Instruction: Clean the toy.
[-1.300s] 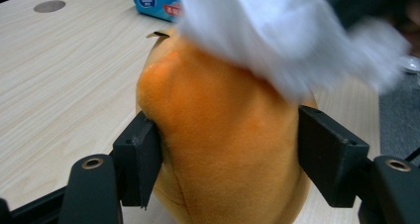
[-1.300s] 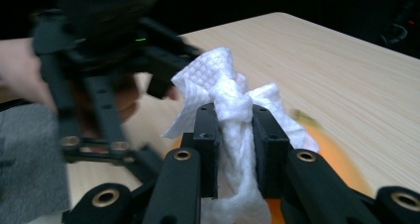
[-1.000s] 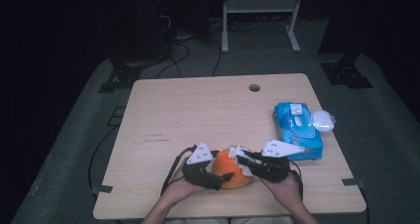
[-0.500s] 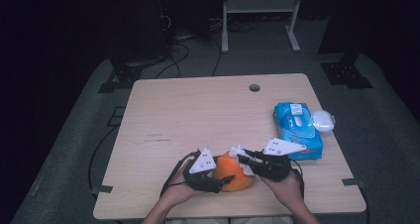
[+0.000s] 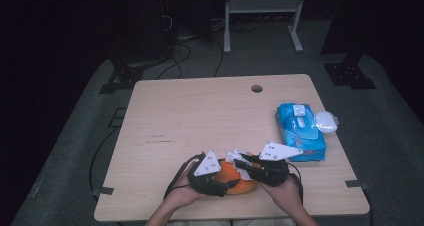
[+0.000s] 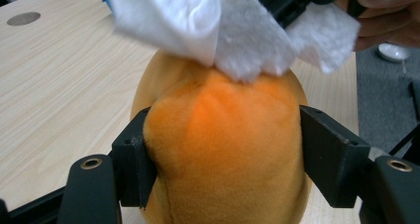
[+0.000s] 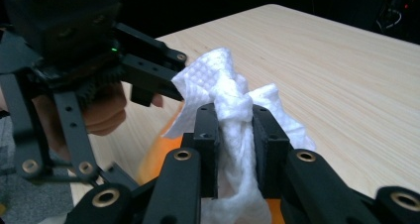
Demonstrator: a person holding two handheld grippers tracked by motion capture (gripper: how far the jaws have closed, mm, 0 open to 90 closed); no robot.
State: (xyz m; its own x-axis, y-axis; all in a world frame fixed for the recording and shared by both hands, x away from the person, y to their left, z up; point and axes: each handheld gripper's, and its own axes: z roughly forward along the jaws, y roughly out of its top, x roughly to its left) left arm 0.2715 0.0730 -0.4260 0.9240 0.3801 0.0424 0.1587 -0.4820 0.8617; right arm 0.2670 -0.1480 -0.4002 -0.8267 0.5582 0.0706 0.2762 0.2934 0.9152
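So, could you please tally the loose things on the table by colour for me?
Orange: 1, the plush toy, gripped by the left gripper.
White: 2, the wipe clamped in the right gripper, and a small white object beside the pack.
Blue: 1, the wipes pack.
Total: 4

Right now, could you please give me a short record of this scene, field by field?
left gripper: fingers shut on the orange plush toy, one on each side
right gripper: fingers shut on a white wipe
wipe position: touching the top of the toy
blue wipes pack: right side of the wooden table
white object: beside the pack, unclear what
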